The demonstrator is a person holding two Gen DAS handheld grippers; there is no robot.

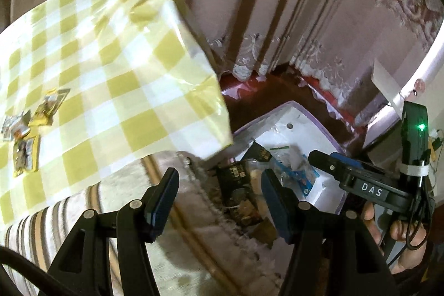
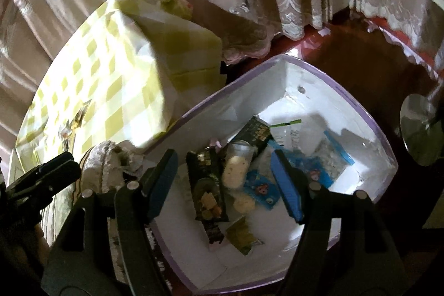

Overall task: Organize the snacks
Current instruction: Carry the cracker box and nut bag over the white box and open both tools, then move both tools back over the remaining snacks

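Both tools are hanging open and empty: the right tool over the snack box, the left tool beside the table.

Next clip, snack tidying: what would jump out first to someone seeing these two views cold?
The white box with the lilac rim, low beside the table, already holds a heap of snack packets; the right gripper hangs open and empty over it. Next comes the yellow checked tablecloth, where a few packets lie near its left edge. The left gripper is open and empty too, between table and box.
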